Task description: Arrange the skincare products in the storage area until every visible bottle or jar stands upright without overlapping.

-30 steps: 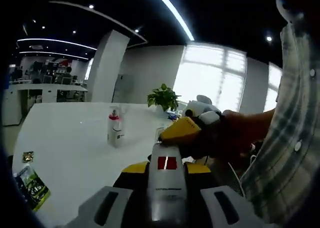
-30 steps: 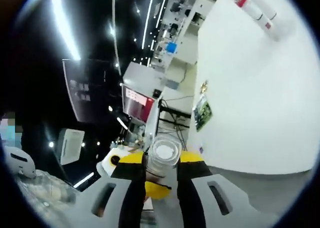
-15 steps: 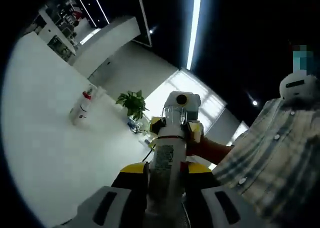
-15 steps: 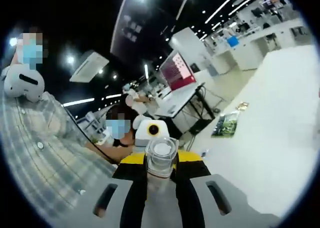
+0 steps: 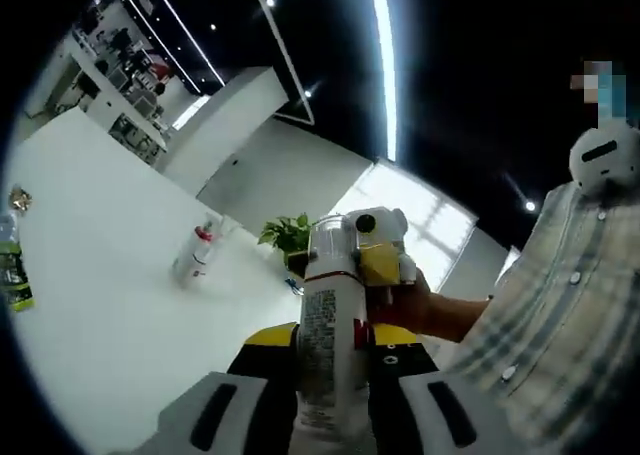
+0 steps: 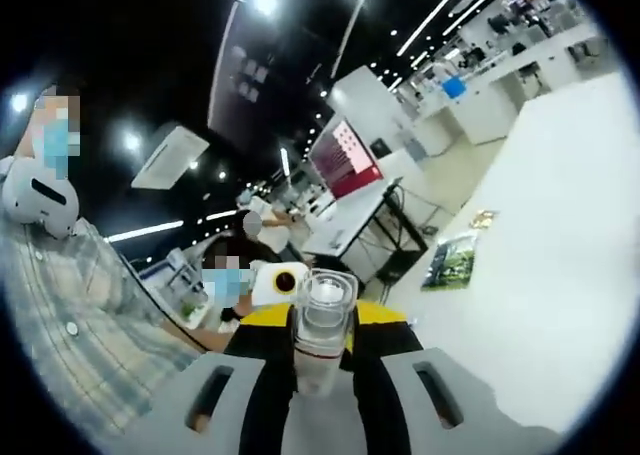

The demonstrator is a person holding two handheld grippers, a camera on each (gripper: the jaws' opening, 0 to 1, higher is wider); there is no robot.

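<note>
Since half a second ago both views have been swung slightly; the grip is unchanged. A white bottle (image 5: 328,355) is clamped between the jaws of the left tongs (image 5: 325,415), its clear cap ahead of the tips, against the other gripper (image 5: 380,260). The same bottle (image 6: 322,325) is pinched cap-up between the jaws of the right tongs (image 6: 320,395). A red-capped bottle (image 5: 195,255) is seen lying on the white table (image 5: 110,315), well ahead-left of the left tongs.

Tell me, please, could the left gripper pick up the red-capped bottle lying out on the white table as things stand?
Probably not: the left gripper is shut on a white bottle, and the red-capped bottle lies farther out on the table.
</note>
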